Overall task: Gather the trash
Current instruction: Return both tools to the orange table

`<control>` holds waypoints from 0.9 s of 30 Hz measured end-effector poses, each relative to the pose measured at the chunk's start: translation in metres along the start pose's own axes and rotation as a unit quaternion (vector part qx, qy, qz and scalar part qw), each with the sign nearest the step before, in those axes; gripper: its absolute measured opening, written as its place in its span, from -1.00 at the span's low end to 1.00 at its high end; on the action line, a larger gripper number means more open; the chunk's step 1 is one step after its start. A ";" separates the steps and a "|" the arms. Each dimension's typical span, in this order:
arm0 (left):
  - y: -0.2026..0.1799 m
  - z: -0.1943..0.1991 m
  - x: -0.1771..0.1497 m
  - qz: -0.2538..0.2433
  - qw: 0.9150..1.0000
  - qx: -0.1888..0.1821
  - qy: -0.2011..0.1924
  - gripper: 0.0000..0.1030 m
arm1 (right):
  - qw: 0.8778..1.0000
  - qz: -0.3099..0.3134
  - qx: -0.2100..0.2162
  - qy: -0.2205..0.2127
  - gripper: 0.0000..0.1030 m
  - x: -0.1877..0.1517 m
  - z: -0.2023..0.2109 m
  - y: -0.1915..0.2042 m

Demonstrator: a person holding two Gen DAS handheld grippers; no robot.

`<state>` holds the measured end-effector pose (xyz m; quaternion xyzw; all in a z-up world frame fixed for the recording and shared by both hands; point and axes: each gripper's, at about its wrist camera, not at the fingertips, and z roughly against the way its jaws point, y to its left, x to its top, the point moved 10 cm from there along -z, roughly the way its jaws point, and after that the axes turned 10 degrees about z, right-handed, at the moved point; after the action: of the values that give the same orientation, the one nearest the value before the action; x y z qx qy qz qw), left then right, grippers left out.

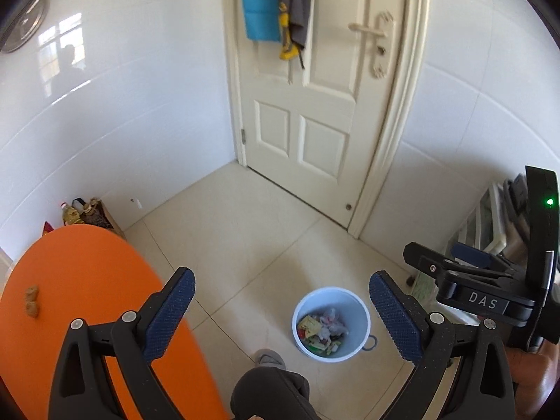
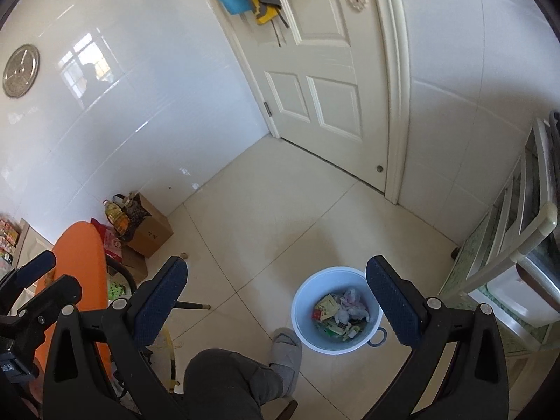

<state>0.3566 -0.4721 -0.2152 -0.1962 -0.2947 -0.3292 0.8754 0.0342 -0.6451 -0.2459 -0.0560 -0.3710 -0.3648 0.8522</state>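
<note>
Left wrist view: left gripper [image 1: 280,309] spread wide, empty, above white bin [image 1: 331,323] of crumpled trash [image 1: 322,330] on the floor; orange tabletop [image 1: 77,301] left of bin, two brown bits [image 1: 31,301] on it.

Right wrist view: right gripper [image 2: 276,301] spread wide, empty; bin [image 2: 337,309] just beside slippered foot [image 2: 287,353].

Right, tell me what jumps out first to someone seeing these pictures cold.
The bright orange table at lower left grabs the eye first, with small brown bits lying on it. Next comes the pale blue bin on the tiled floor, holding crumpled wrappers and paper, beside a person's grey slipper. Both tools frame the views with jaws wide and nothing between them, the left tool and the right tool.
</note>
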 end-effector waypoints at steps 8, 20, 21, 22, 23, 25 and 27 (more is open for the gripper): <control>0.081 0.108 -0.008 0.050 0.996 0.022 -0.066 0.92 | 0.996 0.066 0.040 -0.051 1.00 0.029 0.045 0.098; 0.171 0.259 -0.070 0.124 0.975 0.093 -0.160 0.99 | 0.973 0.167 0.120 -0.100 1.00 0.041 0.091 0.254; 0.177 0.271 -0.078 0.129 0.972 0.102 -0.166 0.99 | 0.970 0.178 0.127 -0.104 1.00 0.040 0.094 0.269; 0.185 0.284 -0.086 0.136 0.969 0.114 -0.173 0.99 | 0.968 0.186 0.132 -0.106 1.00 0.040 0.097 0.279; 0.191 0.292 -0.094 0.143 0.965 0.127 -0.179 0.99 | 0.965 0.196 0.139 -0.109 1.00 0.039 0.100 0.294; 0.204 0.310 -0.110 0.162 0.958 0.145 -0.189 0.99 | 0.959 0.212 0.151 -0.113 1.00 0.036 0.103 0.318; 0.215 0.323 -0.125 0.181 0.950 0.160 -0.197 0.99 | 0.953 0.230 0.161 -0.115 1.00 0.032 0.105 0.343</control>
<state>0.3046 -0.0889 -0.0861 -0.1647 -0.4696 -0.0682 0.8647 0.2136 -0.3756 -0.0889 -0.0439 -0.4976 -0.0860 0.8620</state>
